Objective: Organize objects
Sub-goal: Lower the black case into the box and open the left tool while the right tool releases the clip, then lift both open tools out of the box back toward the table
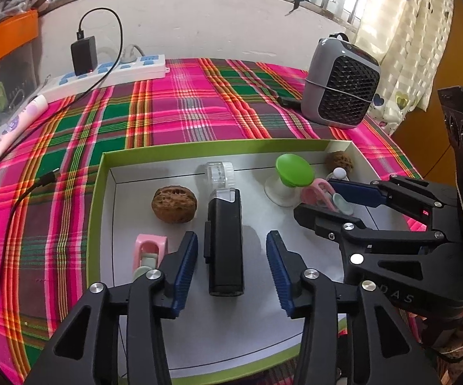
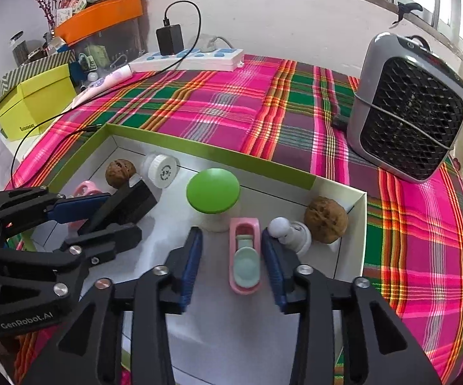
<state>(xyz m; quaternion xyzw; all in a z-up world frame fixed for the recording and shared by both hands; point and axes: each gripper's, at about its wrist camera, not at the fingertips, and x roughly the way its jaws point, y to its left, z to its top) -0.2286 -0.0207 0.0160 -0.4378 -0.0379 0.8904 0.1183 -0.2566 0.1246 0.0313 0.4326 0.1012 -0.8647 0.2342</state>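
Both grippers hover over the tray (image 1: 98, 192), jaws parted: left gripper (image 1: 231, 269) straddling the black case (image 1: 225, 240), right gripper (image 2: 231, 266) around the pink toy (image 2: 245, 256), gripping neither. Everything seems tidied inside; little remains.

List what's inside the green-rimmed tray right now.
In the tray: two walnuts, black block, clear cap, green knob, two pink clips, white bulb. Grippers hide part of the floor.
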